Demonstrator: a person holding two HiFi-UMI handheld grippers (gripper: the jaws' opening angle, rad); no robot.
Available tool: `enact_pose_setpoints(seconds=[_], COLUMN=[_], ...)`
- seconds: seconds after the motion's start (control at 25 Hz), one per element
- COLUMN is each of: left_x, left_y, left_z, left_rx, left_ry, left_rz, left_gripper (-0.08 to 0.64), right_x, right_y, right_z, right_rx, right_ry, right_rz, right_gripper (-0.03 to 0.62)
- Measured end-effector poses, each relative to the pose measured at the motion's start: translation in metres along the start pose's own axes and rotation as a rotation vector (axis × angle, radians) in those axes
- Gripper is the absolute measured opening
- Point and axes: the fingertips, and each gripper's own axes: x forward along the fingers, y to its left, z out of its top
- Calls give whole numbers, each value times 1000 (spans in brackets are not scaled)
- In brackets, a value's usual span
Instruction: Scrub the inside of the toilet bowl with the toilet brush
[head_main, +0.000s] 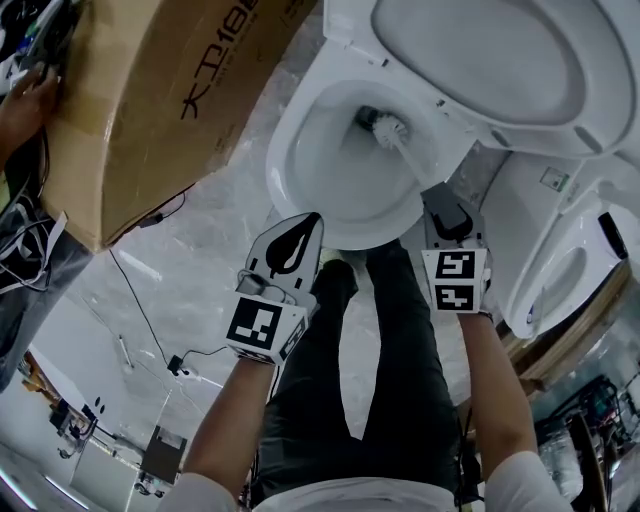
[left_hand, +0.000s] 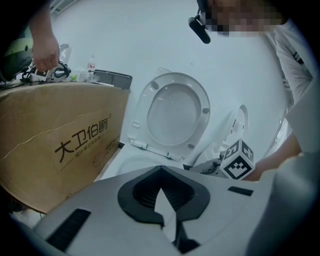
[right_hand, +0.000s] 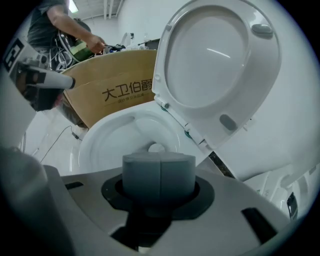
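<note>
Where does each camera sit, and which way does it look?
Head view: person's head, steeply down into toilet bowl; forearms, legs, left gripper, right gripper show.
Left gripper view: on it, facing the raised lid; shut jaws show.
Right gripper view: on it, facing the bowl; jaws grip toilet brush.
Shared: all three show bowl and cardboard box.

toilet brush (head_main: 388, 129) | handle's lower end hidden behind right gripper (head_main: 447, 205) | cardboard box (head_main: 140, 110) cut off (top edge)
</note>
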Motion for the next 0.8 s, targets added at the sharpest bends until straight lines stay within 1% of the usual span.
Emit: enact_pose_setpoints(seconds=[0.16,0.28,0.36,0.48,0.6,0.8], left_x=[-1,-6,-9,-13,-14,-12], left_y=[7,12,15,17,16,13], left_z=[3,4,3,2,4,3], left_rx=[-12,-11,-8,-5,-1,6], left_ry=[-10,-10,-8,-5,-6,-13], left_rz=[9,22,25,24,18,6], left_gripper=[6,6,6,6,6,6], right_x=[-9,-19,-27,-35,-36,-15], right_y=[13,33,49,79,106,124], right_z=[-22,-35,-42,-48,-43,-20], right_rx=[-108,-173,-196,-207,-212,-174], right_ry=[69,98,107,114,96,68], right_rz=[2,35,63,109,136,117], right_gripper=[156,156,156,156,156,156])
